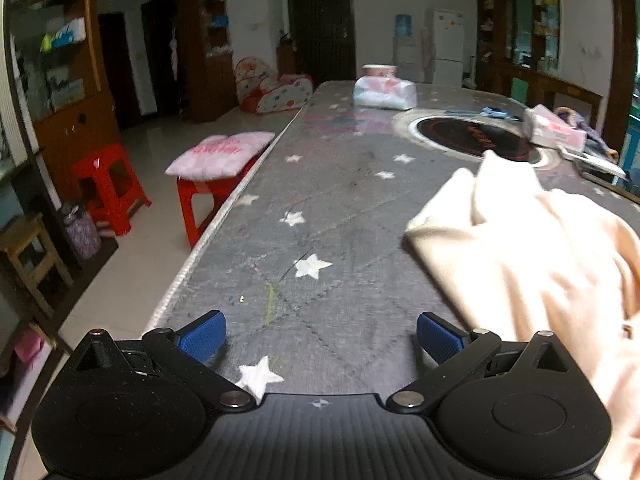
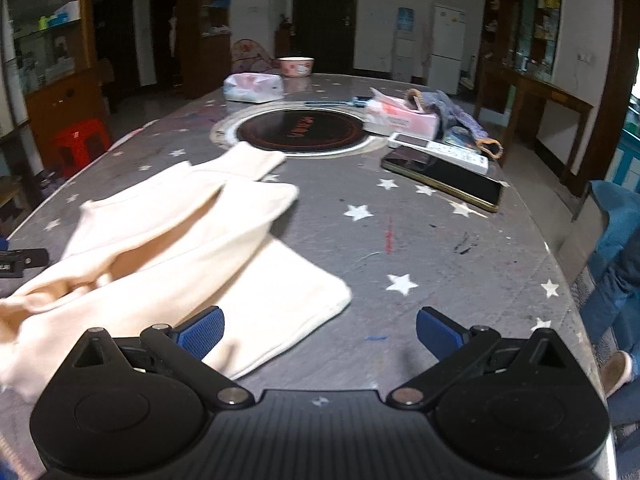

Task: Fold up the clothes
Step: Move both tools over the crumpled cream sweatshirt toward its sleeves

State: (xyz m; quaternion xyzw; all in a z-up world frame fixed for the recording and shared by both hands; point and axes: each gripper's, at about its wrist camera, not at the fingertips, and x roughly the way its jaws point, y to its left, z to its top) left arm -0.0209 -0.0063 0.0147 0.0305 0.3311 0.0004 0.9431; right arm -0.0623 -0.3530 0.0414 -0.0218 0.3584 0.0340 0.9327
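Observation:
A cream garment (image 2: 188,248) lies rumpled on the grey star-patterned table (image 2: 420,248), partly folded over itself with a sleeve reaching toward the round cooktop. In the left wrist view the same cream garment (image 1: 532,248) fills the right side. My left gripper (image 1: 320,336) is open over bare tabletop, the cloth just right of its right finger. My right gripper (image 2: 320,330) is open too, its left finger over the garment's near corner, nothing held between the pads. The tip of the left gripper (image 2: 16,262) shows at the far left edge.
An inset round cooktop (image 2: 298,130) sits mid-table. Beyond it are a tissue pack (image 2: 253,87) and a pink bowl (image 2: 297,66). A tissue box (image 2: 400,116), a phone (image 2: 444,178) and a remote (image 2: 440,150) lie right. Red stools (image 1: 108,184) stand left of the table.

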